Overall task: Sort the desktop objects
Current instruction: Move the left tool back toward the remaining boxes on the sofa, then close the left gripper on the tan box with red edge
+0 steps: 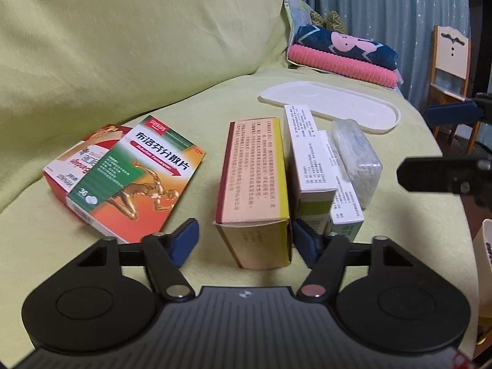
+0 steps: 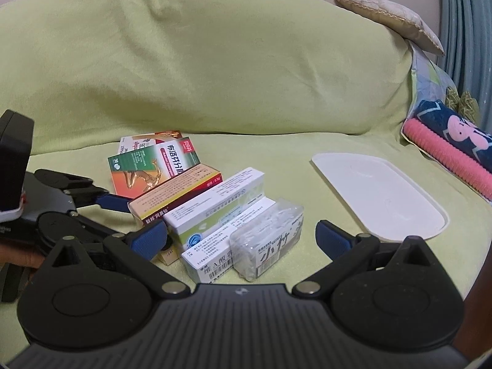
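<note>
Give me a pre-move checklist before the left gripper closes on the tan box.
1. Left gripper open, fingers either side of the tan box: ok.
2. Right finger clear of the white box beside it: not ok, the gap looks very tight.
3. Tan box standing free, nothing on top: ok.
4. Right gripper open, holding nothing: ok.
5. White tray bare: ok.
6. Grip depth on the box: cannot tell.

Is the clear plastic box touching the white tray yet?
Apart. The right wrist view shows bare green cover between the clear plastic box and the white tray; the left wrist view only makes them overlap.
</note>
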### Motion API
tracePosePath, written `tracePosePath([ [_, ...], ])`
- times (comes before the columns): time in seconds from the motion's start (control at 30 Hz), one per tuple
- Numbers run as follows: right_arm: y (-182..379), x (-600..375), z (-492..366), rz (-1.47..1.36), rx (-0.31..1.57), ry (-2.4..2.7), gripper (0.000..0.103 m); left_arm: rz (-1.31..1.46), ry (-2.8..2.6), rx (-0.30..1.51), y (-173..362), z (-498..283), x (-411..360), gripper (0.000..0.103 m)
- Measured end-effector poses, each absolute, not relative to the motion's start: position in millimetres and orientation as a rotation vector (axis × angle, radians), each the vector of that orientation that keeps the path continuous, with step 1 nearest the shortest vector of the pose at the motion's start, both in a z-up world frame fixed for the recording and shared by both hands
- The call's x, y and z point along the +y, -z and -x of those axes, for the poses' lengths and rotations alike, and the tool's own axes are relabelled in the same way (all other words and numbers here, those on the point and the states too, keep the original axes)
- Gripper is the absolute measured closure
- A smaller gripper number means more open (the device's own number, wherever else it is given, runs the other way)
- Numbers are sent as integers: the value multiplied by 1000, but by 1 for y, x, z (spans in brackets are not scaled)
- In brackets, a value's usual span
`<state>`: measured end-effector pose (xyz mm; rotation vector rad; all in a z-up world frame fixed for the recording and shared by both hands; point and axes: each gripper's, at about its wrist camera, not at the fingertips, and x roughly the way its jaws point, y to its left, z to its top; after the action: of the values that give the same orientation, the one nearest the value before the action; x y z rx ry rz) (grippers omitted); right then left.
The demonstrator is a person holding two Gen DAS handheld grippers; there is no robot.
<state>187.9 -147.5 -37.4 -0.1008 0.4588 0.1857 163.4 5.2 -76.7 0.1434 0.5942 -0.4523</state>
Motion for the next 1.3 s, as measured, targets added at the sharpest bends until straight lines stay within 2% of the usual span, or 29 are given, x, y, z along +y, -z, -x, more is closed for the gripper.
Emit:
tracePosePath([
  [0.03,38,-148,-188,102,461,-185,1,-136,457,594,76,-164,6,50],
  [0.2,38,-150,-188,101,467,-184,1,-152,461,603,75,-163,8,54],
  [0.6,37,-133,-175,207,437,-277,1,-221,467,624,49,-108,51,56],
  [0.8,42,-104,-148,436,361,-438,1,-285,537,643,37,-69,68,56],
  [0.97,61,-68,-125,686,308,-587,1,-443,692,629,27,-34,68,55],
  [1.13,69,-48,-108,789,277,-728,2,-674,817,570,29,-2,61,55],
  [1.3,81,-34,-98,907,258,-757,8,-855,879,507,35,22,50,55],
])
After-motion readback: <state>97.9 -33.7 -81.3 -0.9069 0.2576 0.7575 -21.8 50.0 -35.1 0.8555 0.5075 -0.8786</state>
